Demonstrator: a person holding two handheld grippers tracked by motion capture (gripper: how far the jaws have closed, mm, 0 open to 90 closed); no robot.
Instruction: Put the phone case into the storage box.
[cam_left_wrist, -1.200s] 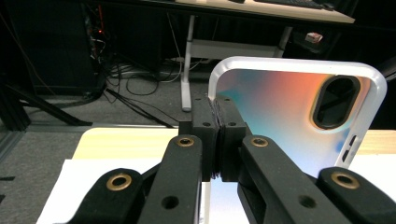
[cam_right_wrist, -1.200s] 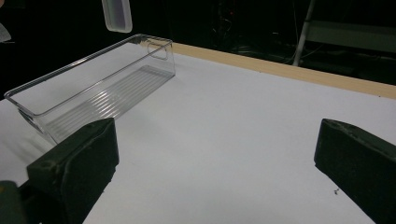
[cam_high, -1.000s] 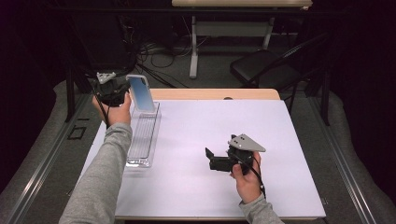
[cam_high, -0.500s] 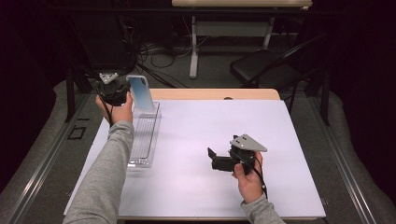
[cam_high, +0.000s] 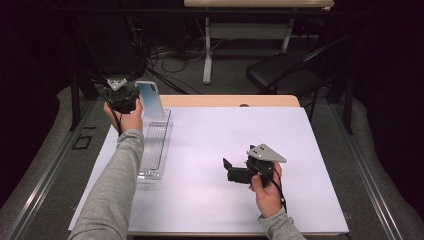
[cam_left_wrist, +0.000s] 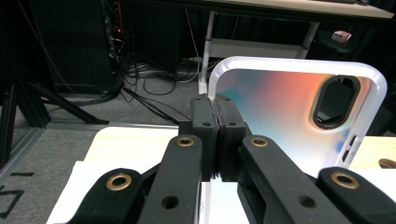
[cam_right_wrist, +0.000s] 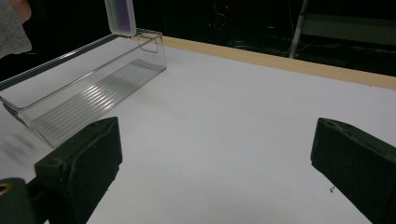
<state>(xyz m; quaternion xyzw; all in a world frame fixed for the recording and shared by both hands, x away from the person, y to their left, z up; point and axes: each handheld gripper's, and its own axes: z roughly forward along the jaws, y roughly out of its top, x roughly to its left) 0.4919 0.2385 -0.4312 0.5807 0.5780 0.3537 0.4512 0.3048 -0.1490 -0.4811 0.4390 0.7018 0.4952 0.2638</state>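
Observation:
A phone case (cam_high: 150, 99) with a white rim and a shimmering blue-orange back (cam_left_wrist: 289, 107) hangs upright over the far end of a clear plastic tray (cam_high: 150, 172). My left gripper (cam_high: 136, 97) is shut on the case's left edge, its two pads (cam_left_wrist: 205, 126) pressed together on the rim. In the right gripper view the case's lower corner (cam_right_wrist: 120, 16) shows just above the tray's far wall (cam_right_wrist: 149, 44). My right gripper (cam_high: 227, 170) stands open low over the white table (cam_high: 225, 130), right of the tray, with nothing between its fingers (cam_right_wrist: 217, 158).
The long tray lies along the table's left side. A wooden strip (cam_high: 230, 101) edges the far side of the table. Beyond it stand a black chair (cam_high: 280, 72), a desk leg and loose cables on the floor.
My left hand has sunk slightly with the case toward the tray's far end. The right hand has kept still.

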